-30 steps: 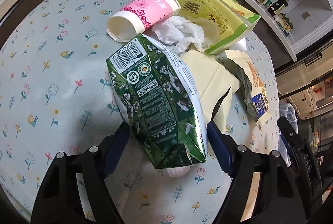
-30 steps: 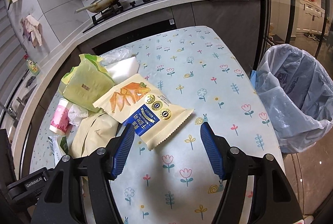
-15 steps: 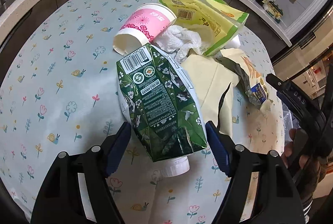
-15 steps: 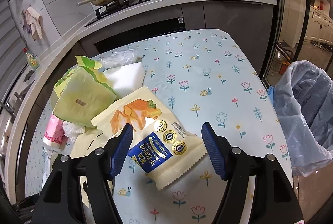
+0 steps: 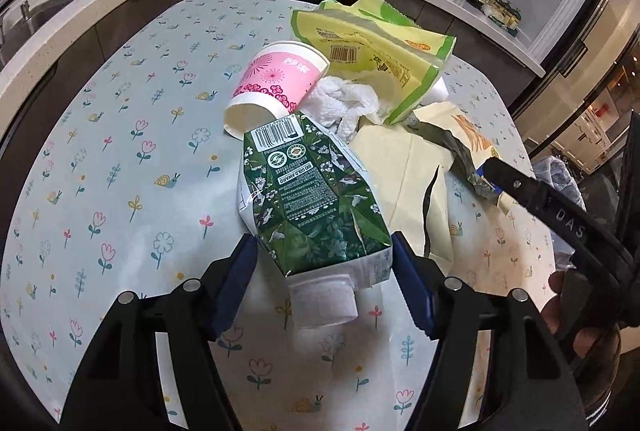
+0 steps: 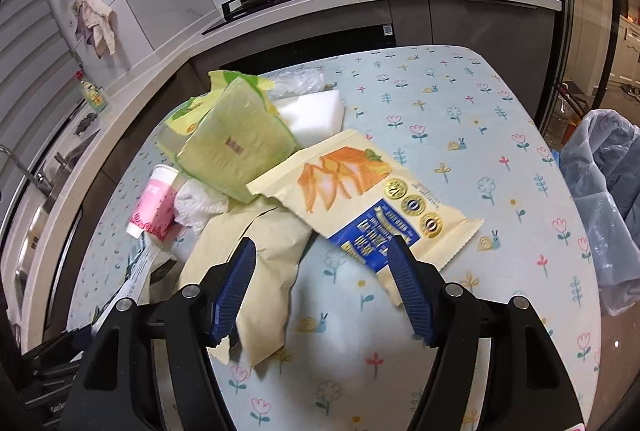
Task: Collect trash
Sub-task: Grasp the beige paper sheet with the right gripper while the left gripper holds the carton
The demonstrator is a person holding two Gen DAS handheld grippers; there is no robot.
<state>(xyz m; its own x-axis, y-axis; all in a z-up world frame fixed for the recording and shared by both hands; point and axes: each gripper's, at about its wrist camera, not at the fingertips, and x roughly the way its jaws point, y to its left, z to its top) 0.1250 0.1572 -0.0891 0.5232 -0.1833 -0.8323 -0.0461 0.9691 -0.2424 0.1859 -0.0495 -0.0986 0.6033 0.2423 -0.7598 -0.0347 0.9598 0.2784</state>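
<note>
The crushed green carton (image 5: 316, 199) lies on the counter (image 5: 120, 167), light and crumply, between the left tongs (image 5: 324, 263), just closing around its cap end at six o'clock, not visibly pinching; right tongs (image 6: 322, 267) spread, empty.

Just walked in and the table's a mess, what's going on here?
A person is clearing trash with a tool in each hand. The left tool has just been closing around the crushed green carton; whether it grips yet is unclear. The right tool hangs open by the snack wrapper. The lined bin waits beside the table.
</note>
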